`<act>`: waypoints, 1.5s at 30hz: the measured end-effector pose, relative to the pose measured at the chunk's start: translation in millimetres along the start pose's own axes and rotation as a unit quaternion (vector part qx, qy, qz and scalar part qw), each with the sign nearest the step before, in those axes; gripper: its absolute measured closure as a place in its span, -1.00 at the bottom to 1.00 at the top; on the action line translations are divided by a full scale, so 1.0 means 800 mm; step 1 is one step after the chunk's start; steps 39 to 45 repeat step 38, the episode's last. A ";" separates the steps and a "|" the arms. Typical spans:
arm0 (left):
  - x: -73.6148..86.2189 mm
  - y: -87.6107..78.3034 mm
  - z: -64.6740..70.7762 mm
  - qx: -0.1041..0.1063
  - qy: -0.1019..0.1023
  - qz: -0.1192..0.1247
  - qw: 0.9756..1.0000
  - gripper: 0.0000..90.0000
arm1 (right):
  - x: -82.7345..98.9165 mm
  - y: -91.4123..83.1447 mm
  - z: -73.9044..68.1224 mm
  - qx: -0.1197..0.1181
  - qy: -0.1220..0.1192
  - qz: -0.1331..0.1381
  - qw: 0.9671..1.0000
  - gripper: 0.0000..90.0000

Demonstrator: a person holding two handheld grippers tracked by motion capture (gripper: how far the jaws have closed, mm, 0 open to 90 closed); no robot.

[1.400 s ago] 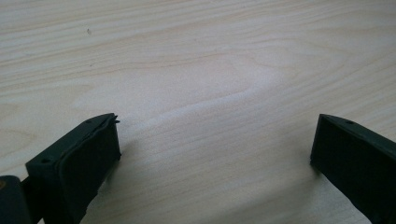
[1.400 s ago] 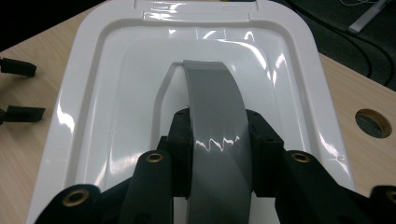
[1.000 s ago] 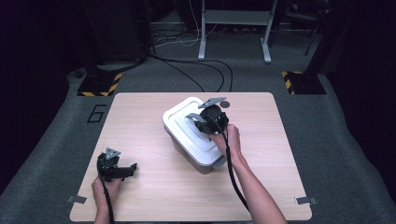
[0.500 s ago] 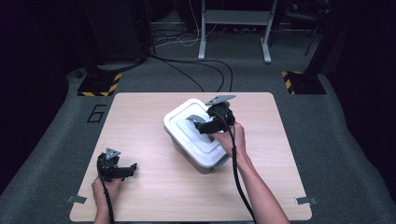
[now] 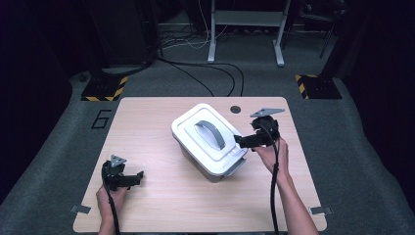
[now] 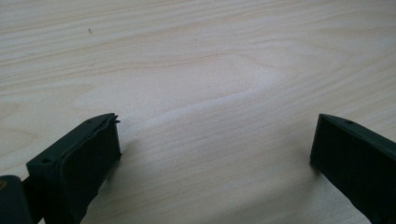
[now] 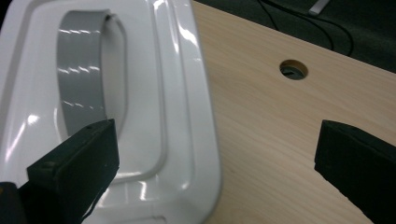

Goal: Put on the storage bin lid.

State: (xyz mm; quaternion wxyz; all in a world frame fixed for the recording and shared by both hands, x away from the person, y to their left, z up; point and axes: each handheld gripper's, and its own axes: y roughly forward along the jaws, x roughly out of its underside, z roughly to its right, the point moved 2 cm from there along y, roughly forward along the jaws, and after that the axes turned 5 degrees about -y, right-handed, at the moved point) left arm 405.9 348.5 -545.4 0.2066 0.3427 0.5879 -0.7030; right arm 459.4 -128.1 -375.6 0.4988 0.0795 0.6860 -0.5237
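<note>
A white lidded box (image 5: 195,144) with a flat grey handle (image 5: 211,133) stands slanted in the middle of the wooden table (image 5: 161,205). My right gripper (image 5: 240,142) hovers just off the box's right edge, pointing left at it. Its jaws have just been opening and stand wide, with nothing gripped. In the right gripper view, the right gripper (image 7: 217,149) straddles the lid's rim, one jaw over the white lid (image 7: 159,93) near the grey handle (image 7: 81,79), the other over bare wood. My left gripper (image 5: 138,177) rests near the front left, open (image 6: 215,135) over bare wood.
A small round cable hole (image 5: 235,109) sits in the table behind the box, also visible in the right gripper view (image 7: 293,70). Beyond the table, cables (image 5: 195,73), a metal stand's legs (image 5: 244,34) and two yellow-black striped bases (image 5: 103,88) lie on the dark floor.
The right gripper left the grey handle, slid right off the lid to the box's right edge, and its jaws opened. The left gripper stayed put.
</note>
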 end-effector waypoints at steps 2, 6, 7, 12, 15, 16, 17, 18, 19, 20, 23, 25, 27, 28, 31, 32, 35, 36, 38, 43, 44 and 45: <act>0.000 0.000 0.000 0.000 0.000 0.000 1.000 -0.97 | 0.008 -0.006 0.006 0.005 0.006 0.001 1.000 -1.00; 0.000 0.000 0.000 0.000 0.000 0.000 1.000 -0.97 | 0.034 -0.020 0.020 0.022 0.021 0.009 0.999 -1.00; 0.000 0.000 0.000 0.000 0.000 0.000 1.000 -0.97 | 0.041 -0.022 0.024 0.026 0.023 0.008 0.999 -1.00; 0.000 0.000 0.000 -0.001 0.001 -0.001 1.000 -0.98 | 0.086 -0.029 0.038 0.048 0.046 0.013 0.998 -1.00; 0.000 0.000 0.000 -0.001 0.000 0.000 1.000 -0.98 | 0.121 -0.026 0.045 0.063 0.060 0.015 0.996 -1.00; 0.000 0.000 0.000 -0.002 -0.001 0.000 1.000 -0.98 | 0.133 -0.022 0.048 0.064 0.063 0.010 0.996 -1.00; -0.001 0.001 -0.001 -0.002 0.000 -0.001 1.000 -0.98 | 0.149 -0.016 0.051 0.061 0.076 0.002 0.995 -1.00; -0.001 0.001 -0.001 0.000 0.000 -0.002 1.000 -0.98 | 0.159 -0.012 0.052 0.056 0.083 -0.002 0.995 -1.00; -0.001 0.001 -0.001 -0.002 -0.001 0.000 1.000 -0.98 | 0.171 -0.006 0.053 0.057 0.086 -0.010 0.995 -1.00; -0.001 0.001 -0.001 -0.002 -0.001 -0.001 1.000 -0.98 | 0.182 0.000 0.053 0.062 0.086 -0.020 0.994 -1.00; -0.002 0.002 -0.001 -0.001 -0.002 -0.001 1.000 -0.98 | 0.211 0.014 0.056 0.074 0.079 -0.033 0.994 -1.00; -0.003 0.003 -0.001 0.001 0.002 -0.001 1.000 -0.98 | 0.223 0.020 0.057 0.063 0.093 -0.025 0.993 -1.00; -0.003 0.003 -0.001 0.001 0.002 -0.001 1.000 -0.98 | 0.234 0.028 0.055 0.060 0.093 -0.029 0.993 -1.00; -0.003 0.003 -0.001 0.001 0.002 -0.001 1.000 -0.98 | 0.237 0.030 0.053 0.062 0.086 -0.034 0.994 -1.00; -0.003 0.003 -0.001 0.001 0.002 -0.001 1.000 -0.98 | 0.241 0.040 0.044 0.076 0.051 -0.050 0.995 -1.00; -0.003 0.003 -0.001 0.001 0.002 -0.001 1.000 -0.98 | 0.240 0.042 0.041 0.069 0.052 -0.044 0.995 -1.00; -0.003 0.003 -0.001 0.001 0.001 -0.001 1.000 -0.98 | 0.240 0.042 0.040 0.065 0.046 -0.046 0.996 -1.00; -0.003 0.003 -0.001 0.000 0.002 -0.001 1.000 -0.98 | 0.240 0.042 0.040 0.065 0.047 -0.046 0.996 -1.00; -0.003 0.003 -0.001 0.000 0.002 -0.001 1.000 -0.98 | 0.240 0.042 0.040 0.065 0.049 -0.045 0.996 -1.00; -0.003 0.003 -0.001 0.000 0.002 -0.001 1.000 -0.98 | 0.240 0.042 0.040 0.065 0.049 -0.045 0.996 -1.00; -0.003 0.003 -0.001 0.000 0.002 -0.001 1.000 -0.98 | 0.240 0.042 0.040 0.065 0.049 -0.045 0.996 -1.00; -0.003 0.003 -0.001 0.000 0.002 -0.001 1.000 -0.98 | 0.240 0.042 0.040 0.065 0.049 -0.045 0.996 -1.00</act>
